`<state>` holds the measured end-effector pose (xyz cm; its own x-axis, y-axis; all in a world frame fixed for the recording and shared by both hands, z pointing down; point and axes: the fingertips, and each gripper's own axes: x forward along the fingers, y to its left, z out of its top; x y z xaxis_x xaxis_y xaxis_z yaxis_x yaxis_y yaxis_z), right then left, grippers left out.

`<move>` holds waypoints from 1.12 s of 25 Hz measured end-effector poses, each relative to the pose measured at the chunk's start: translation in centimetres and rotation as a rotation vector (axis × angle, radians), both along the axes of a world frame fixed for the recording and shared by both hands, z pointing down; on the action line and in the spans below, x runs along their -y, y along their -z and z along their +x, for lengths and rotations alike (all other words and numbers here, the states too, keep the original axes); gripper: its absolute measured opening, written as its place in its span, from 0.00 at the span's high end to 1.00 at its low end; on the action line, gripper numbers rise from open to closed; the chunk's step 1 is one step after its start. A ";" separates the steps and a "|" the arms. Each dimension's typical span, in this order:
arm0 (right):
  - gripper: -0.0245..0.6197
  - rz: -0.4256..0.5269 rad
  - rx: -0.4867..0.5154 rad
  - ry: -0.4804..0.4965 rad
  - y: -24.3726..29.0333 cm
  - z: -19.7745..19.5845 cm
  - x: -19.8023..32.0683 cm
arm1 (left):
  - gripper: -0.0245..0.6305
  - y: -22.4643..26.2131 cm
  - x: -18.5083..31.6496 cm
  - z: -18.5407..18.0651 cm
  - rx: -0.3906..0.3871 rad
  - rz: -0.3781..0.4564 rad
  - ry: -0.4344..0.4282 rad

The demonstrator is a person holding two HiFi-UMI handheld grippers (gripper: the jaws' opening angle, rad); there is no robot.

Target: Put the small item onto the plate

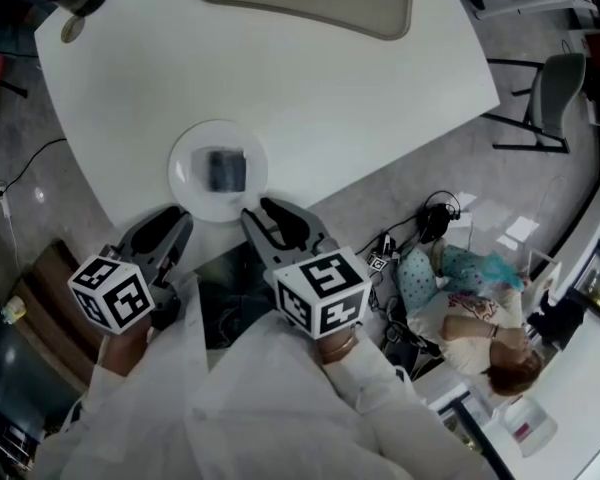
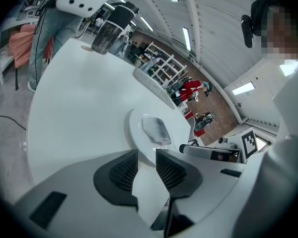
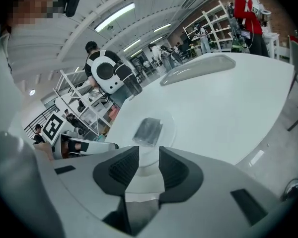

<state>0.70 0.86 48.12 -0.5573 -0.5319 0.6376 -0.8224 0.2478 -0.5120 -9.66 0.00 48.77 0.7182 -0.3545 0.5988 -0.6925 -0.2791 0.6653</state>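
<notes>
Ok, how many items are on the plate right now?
1. A small grey item lies in the middle of the white plate, close to the near edge of the table. Nothing else shows on the plate.

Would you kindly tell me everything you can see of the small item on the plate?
The small item is a flat, roughly rectangular grey packet, slightly glossy as if wrapped in film. It lies flat near the middle of the round white plate. Only the plate touches it; the left tongs and right tongs stand open, short of it.
</notes>
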 end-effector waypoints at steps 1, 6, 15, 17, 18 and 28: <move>0.78 -0.005 -0.002 -0.011 -0.1 0.2 0.0 | 0.81 0.0 0.0 0.0 0.000 -0.004 0.002; 0.75 -0.033 -0.003 -0.057 -0.7 0.7 0.0 | 0.79 -0.3 0.3 -0.3 -0.004 -0.040 0.021; 0.75 -0.061 -0.015 -0.101 -1.3 1.1 0.4 | 0.78 -0.6 0.7 0.2 -0.004 -0.062 0.016; 0.75 -0.068 -0.024 -0.110 -1.4 1.2 0.6 | 0.78 -0.6 0.9 0.2 -0.009 -0.067 0.017; 0.75 -0.070 -0.028 -0.116 -1.5 1.3 0.7 | 0.78 -0.6 1.0 0.2 -0.011 -0.068 0.016; 0.75 -0.098 -0.013 -0.147 -2.0 1.3 1.9 | 0.78 -0.7 1.1 0.0 -0.005 -0.087 0.022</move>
